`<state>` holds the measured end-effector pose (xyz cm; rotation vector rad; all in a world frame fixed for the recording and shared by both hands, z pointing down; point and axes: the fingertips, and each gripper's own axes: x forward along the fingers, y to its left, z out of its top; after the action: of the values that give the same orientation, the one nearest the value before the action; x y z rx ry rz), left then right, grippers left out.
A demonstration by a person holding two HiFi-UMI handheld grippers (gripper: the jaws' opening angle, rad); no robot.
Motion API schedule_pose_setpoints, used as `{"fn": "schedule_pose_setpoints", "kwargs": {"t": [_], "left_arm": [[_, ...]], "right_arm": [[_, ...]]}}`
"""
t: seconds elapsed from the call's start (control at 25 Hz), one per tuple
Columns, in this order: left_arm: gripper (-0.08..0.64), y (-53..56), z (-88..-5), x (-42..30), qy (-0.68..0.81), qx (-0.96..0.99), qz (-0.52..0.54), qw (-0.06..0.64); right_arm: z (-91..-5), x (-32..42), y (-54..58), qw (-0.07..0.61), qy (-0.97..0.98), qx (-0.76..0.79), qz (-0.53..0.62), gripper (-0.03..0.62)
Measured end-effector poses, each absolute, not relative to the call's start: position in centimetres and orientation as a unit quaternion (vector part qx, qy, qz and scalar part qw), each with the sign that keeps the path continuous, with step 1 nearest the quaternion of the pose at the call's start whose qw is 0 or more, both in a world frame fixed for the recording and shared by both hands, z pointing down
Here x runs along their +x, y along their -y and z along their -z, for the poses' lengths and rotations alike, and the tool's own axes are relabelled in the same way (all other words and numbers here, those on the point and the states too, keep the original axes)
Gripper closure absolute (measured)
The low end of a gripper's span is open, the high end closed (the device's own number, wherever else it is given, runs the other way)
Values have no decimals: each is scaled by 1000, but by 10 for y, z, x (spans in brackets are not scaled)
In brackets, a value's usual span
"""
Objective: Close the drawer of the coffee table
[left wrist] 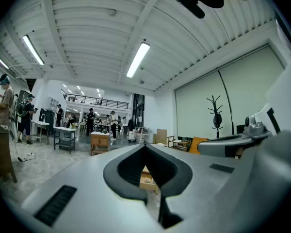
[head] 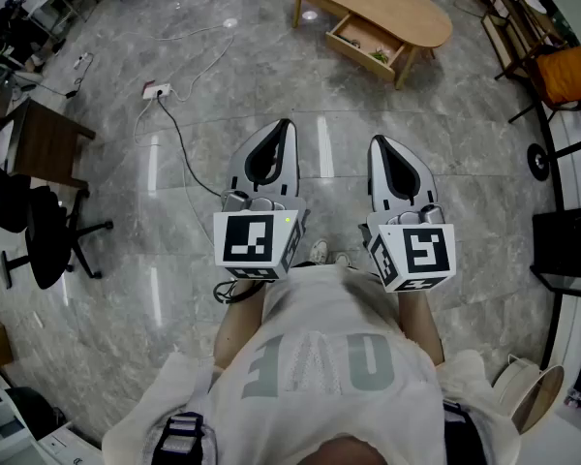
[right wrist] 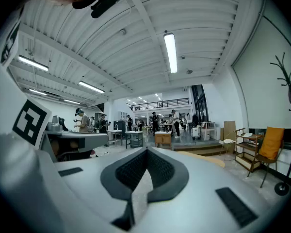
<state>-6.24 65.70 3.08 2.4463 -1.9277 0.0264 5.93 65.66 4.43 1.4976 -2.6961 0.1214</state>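
1. Your left gripper (head: 286,126) has its jaws pressed together at the tips and holds nothing. Your right gripper (head: 377,143) is clenched the same way, also empty.
2. Both sets of jaws point level and forward, side by side, over bare floor (head: 320,143).
3. The drawer (head: 366,42) stands pulled out of the coffee table (head: 387,3), well ahead of both jaws. It lies almost straight beyond your right jaws and off to the right of your left jaws, so the right hand looks the nearer.
4. The worktop's long axis runs slantwise across your line of sight. The drawer sticks out of its near long side, towards you and a little left.
5. The push will likely need to run square to that long axis, against the drawer front. Something small and green lies inside, possibly a plant, too small to tell.
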Motion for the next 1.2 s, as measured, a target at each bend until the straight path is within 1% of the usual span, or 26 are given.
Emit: {"fn": "schedule_pose_setpoints", "kwargs": {"t": [0.2,0.52,0.8,1.2], "left_arm": [[551,-655,-32,-70,622,783,-4,21],[551,-644,-39,-104,631,775,12,33],[551,-616,-48,-122,623,781,19,39],[551,-529,-52,-125,625,779,17,40]], "right_arm": [[-47,62,-654,30,871,488,-42,588],[-51,50,-635,39,869,491,-39,588],[-50,44,-614,26,864,501,-38,587],[-58,48,-517,28,868,494,-44,588]]}}
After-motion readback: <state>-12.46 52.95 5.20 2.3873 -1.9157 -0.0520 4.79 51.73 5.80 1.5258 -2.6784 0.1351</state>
